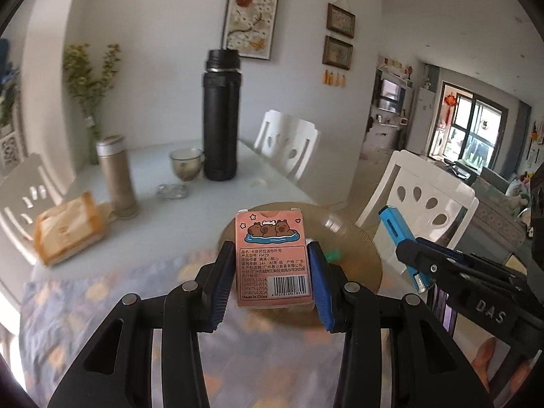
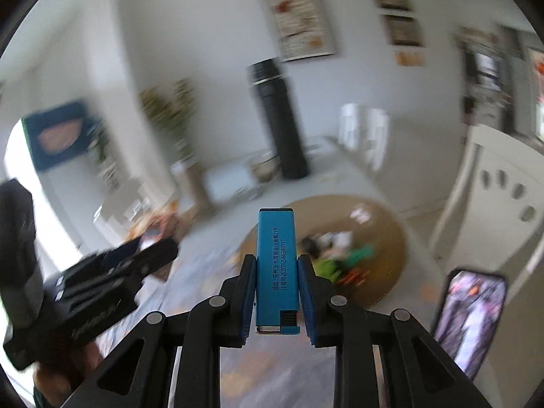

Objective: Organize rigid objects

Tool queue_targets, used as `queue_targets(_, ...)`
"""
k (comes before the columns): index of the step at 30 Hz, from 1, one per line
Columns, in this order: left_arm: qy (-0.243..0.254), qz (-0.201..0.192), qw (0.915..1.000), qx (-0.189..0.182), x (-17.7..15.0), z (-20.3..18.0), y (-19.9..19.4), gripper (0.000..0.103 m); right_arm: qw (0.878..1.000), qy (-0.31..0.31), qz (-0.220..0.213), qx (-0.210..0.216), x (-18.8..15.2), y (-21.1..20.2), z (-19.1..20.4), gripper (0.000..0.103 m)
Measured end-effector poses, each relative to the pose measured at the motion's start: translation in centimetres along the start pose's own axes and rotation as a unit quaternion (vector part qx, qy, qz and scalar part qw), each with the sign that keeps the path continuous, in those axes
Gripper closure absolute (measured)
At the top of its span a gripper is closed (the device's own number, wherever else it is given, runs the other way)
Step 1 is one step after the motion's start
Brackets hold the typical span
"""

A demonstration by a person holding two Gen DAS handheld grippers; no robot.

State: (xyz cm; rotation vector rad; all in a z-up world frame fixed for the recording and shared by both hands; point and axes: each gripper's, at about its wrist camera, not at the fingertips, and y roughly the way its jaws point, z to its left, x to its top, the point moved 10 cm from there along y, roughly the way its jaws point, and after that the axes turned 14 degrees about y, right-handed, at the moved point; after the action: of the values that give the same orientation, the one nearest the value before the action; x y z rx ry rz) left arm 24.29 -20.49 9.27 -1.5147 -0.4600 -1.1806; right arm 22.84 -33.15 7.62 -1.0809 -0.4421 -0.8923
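My left gripper (image 1: 272, 255) is shut on a pink card box (image 1: 272, 258) with cartoon animals and a barcode, held upright above the table. In the right wrist view my right gripper (image 2: 277, 268) is shut on a blue lighter (image 2: 276, 265) with printed text, its metal end toward the camera. The same blue lighter (image 1: 399, 241) and right gripper show at the right of the left wrist view. A round woven tray (image 2: 380, 224) with several small colourful items lies on the table beyond both grippers. The left gripper (image 2: 149, 255) appears blurred at the left of the right wrist view.
A tall black flask (image 1: 220, 115), a gold bottle (image 1: 117, 176), a glass bowl (image 1: 185, 165) and a bread bag (image 1: 68, 227) stand farther back on the table. White chairs (image 1: 418, 204) line the right side. A phone (image 2: 471, 319) stands at the right. A patterned cloth (image 1: 102, 323) covers the near table.
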Motion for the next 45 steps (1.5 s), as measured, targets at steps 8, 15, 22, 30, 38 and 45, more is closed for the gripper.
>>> queue_targets(8, -0.011, 0.055, 0.9977, -0.038, -1.9, -1.9, 8.7, 0.064, 0.995, 0.066, 0.035, -0.073, 1.2, 6.4, -5.2, 0.079)
queue_targets(15, 0.000, 0.089, 0.9958, -0.022, -3.7, -2.0, 10.0, 0.052, 0.989, 0.039, 0.060, -0.127, 0.2, 8.5, -6.3, 0.062)
queue_targets(22, -0.009, 0.059, 0.9967, 0.055, -5.5, 2.7, 1.8, 0.031, 0.994, -0.002, 0.057, -0.095, -1.8, 5.4, -3.4, 0.043)
queue_targets(30, -0.077, 0.056, 0.9804, 0.173, -14.4, 9.2, -10.8, 0.020, 0.991, -0.099, 0.087, -0.002, -10.6, 1.8, 6.1, 0.040)
queue_targets(38, -0.092, 0.096, 0.9645, 0.228, -23.4, 12.3, -11.5, 0.018, 0.982, -0.165, 0.091, 0.000, -21.3, 5.0, 7.6, 0.040)
queue_targets(45, -0.133, 0.113, 0.9674, 0.184, -27.0, 12.0, -9.2, 0.015, 0.983, -0.140, 0.118, -0.033, -22.7, 7.0, 5.3, 0.032)
